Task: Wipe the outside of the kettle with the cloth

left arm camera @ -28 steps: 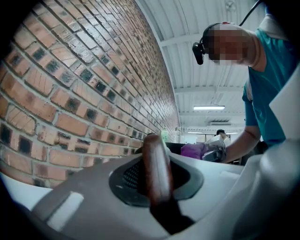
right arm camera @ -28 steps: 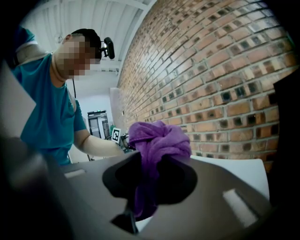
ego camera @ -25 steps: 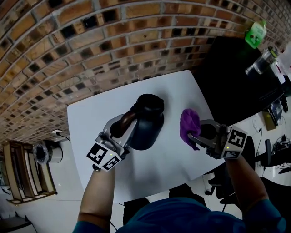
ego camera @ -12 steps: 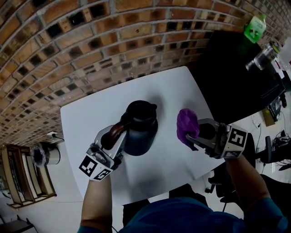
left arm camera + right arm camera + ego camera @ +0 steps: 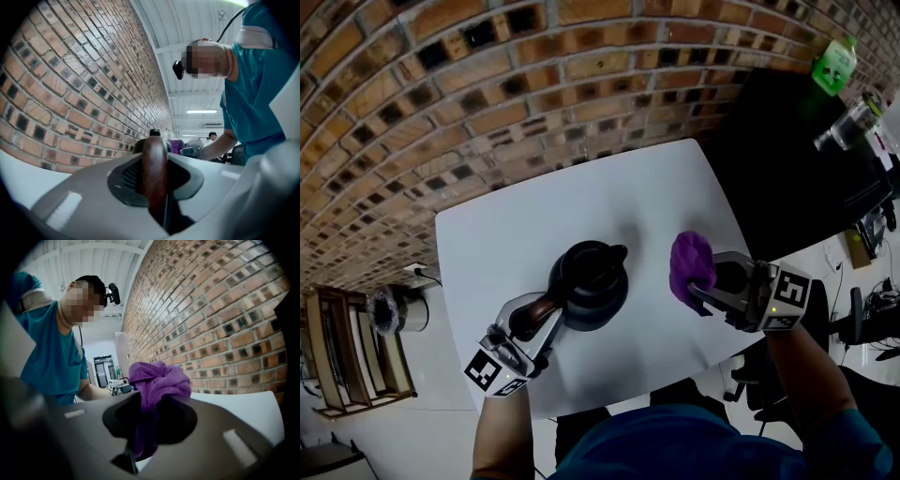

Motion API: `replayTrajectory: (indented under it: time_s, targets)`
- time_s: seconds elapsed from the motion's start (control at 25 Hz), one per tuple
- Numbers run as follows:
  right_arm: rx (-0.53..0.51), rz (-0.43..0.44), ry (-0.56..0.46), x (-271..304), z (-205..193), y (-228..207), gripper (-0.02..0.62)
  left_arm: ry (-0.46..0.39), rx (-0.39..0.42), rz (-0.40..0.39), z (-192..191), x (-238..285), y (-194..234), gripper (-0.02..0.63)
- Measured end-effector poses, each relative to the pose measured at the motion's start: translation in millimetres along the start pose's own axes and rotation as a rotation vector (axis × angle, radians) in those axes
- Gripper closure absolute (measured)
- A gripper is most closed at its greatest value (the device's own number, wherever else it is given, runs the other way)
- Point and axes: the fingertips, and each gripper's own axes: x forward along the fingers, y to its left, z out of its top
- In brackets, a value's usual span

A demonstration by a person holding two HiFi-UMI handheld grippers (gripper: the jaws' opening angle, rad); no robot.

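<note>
Movement shows on the left: since a second ago the grey left gripper (image 5: 528,330) has drawn the round black kettle (image 5: 589,284) toward 7 o'clock across the white table (image 5: 516,225), nearer its front edge. We see its jaws clamped on the kettle's curved brown handle (image 5: 536,312), with the body at 2 o'clock from them. At the kettle's 3 o'clock, apart from it, the grey right gripper (image 5: 705,291) has kept its place. Its jaws pinch the bunched purple cloth (image 5: 691,264), which bulges at their 11 o'clock.
</note>
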Motion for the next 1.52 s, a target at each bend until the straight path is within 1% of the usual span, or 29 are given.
replayTrajectory:
  time_s: [0.16,0.4,0.56,0.64,0.8,0.92,0.96,1.04,1.16,1.32,1.44,1.48,1.52]
  targets:
    - [0.001,0.007,-0.005,5,1,3,0.528,0.006,-0.026,0.009,-6,-16,-4,0.515]
    - [0.011,0.019,0.008,11,1,9,0.528,0.021,-0.044,-0.042,-8,-20,-15,0.488]
    - [0.012,0.024,-0.009,14,4,9,0.528,0.014,-0.08,-0.069,-9,-26,-23,0.441]
    - [0.016,0.026,-0.004,15,1,10,0.528,0.017,-0.093,-0.076,-11,-29,-28,0.408]
    - [0.014,0.035,0.012,18,-3,14,0.528,0.044,-0.109,-0.096,-13,-31,-38,0.365]
    - [0.023,0.034,0.012,20,0,16,0.528,0.074,-0.133,-0.093,-16,-35,-42,0.349]
    - [0.024,0.035,0.012,20,0,16,0.528,0.09,-0.147,-0.089,-19,-36,-43,0.325]
    - [0.028,0.037,0.015,21,1,18,0.528,0.136,-0.162,-0.074,-26,-37,-44,0.231]
    - [0.028,0.033,0.016,23,2,22,0.528,0.179,-0.167,-0.033,-32,-41,-43,0.15]
    - [0.032,-0.004,0.034,21,6,29,0.528,0.196,-0.183,0.006,-20,-63,-43,0.144]
    - [0.038,-0.052,0.041,15,17,44,0.528,0.192,-0.201,0.002,7,-91,-53,0.148]
    - [0.038,-0.073,0.034,14,23,51,0.528,0.186,-0.202,0.0,19,-101,-55,0.164]
    - [0.034,-0.095,0.022,12,30,57,0.528,0.177,-0.202,-0.001,31,-112,-56,0.193]
